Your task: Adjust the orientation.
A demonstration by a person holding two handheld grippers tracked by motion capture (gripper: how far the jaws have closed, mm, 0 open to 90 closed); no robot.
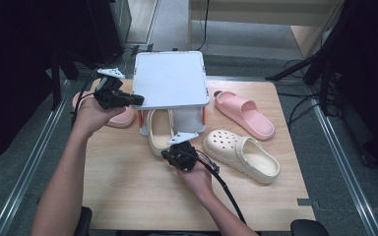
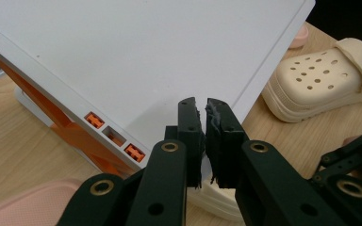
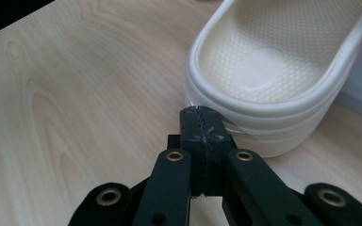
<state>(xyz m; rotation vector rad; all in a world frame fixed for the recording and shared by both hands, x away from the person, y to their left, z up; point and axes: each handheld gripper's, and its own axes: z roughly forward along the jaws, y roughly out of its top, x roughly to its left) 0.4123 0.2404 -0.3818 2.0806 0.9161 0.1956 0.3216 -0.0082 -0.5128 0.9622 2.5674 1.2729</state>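
Since the cream slide (image 1: pixel 158 129) lying toe-in under the white rack (image 1: pixel 170 78) looks light, soft and springy, its thick heel rim suits the right claw (image 1: pixel 169 153), jaws closed against it, left claw (image 1: pixel 139 100) nearly closed, empty.

Even overhead light, dark surroundings, soft shadows

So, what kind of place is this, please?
Probably a lab or recording workspace, not a home: a wooden table on grey floor, black stands and cables around it, shoes and a small white rack laid out.
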